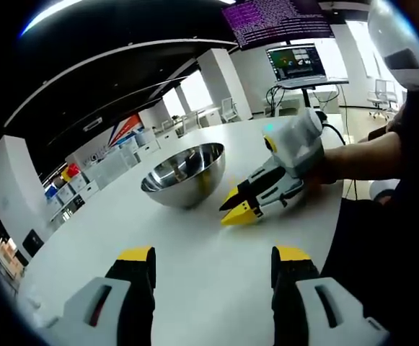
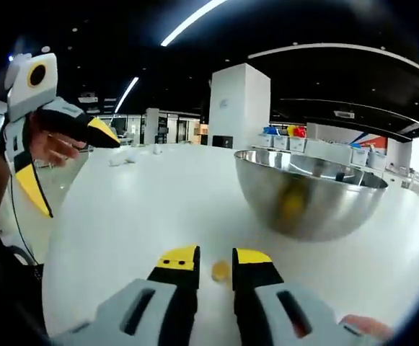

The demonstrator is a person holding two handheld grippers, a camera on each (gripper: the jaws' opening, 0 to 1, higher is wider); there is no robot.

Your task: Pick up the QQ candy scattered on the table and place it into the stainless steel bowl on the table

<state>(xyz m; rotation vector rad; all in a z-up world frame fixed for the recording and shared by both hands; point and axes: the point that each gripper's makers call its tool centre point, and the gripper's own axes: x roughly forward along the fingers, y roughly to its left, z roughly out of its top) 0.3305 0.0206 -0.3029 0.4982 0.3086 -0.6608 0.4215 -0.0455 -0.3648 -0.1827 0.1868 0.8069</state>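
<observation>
Partly hidden candy and bowl

The candy (image 2: 221,271) sat half concealed between the right gripper (image 2: 214,262) tips; the bowl (image 2: 306,193) interior was blurred.

Small yellow candy (image 2: 221,271) lies on round white table (image 2: 137,216), at seven o'clock from stainless steel bowl (image 2: 310,193).

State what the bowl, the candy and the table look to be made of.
Bowl: polished metal, likely stainless steel; it mirrors the room and a yellow glint. Candy: small, yellow, translucent-looking, probably a gummy; too small to be sure. Table: smooth white top with a soft sheen, perhaps laminate.
</observation>
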